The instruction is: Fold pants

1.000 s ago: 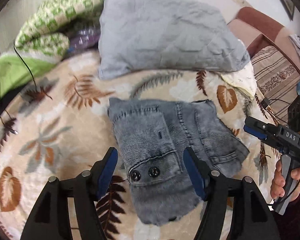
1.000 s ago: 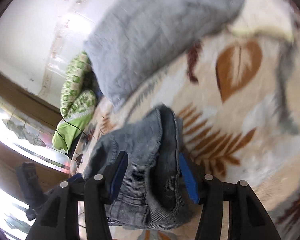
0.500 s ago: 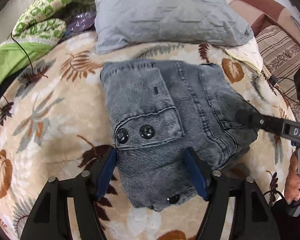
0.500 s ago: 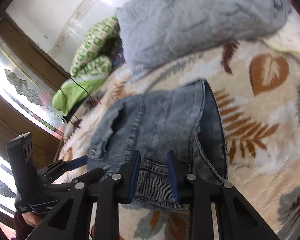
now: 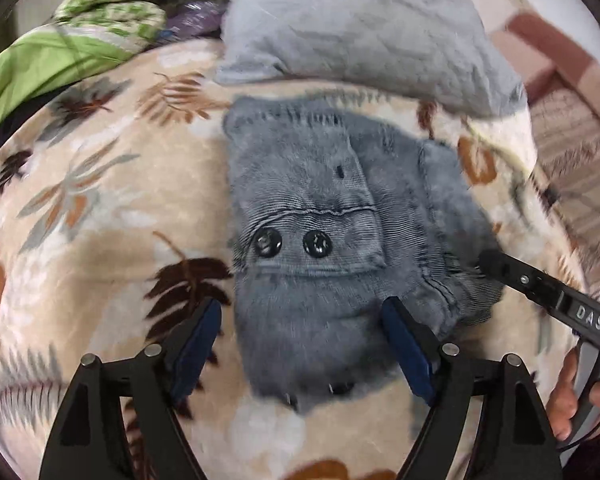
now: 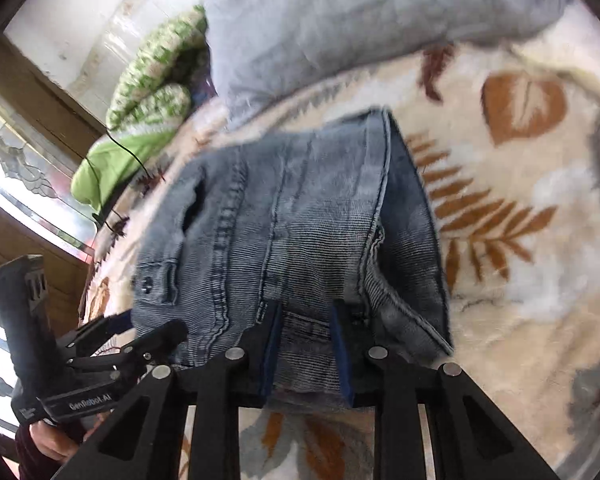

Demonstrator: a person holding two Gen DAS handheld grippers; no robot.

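The grey-blue denim pants lie folded into a compact bundle on the leaf-print blanket; two black snap buttons face up. My left gripper is open, its blue pads straddling the near edge of the bundle. My right gripper is nearly closed, its jaws pinching a fold at the bundle's edge. It enters the left wrist view from the right, its tip on the denim. The left gripper shows at lower left in the right wrist view.
A grey-blue pillow lies behind the pants. Green patterned bedding is bunched at the back left. A striped cushion and brown furniture sit at the right. A window and wooden frame stand to the left in the right wrist view.
The right gripper has closed from wide open down onto the denim edge. The left gripper stays open and has shifted a little over the bundle.
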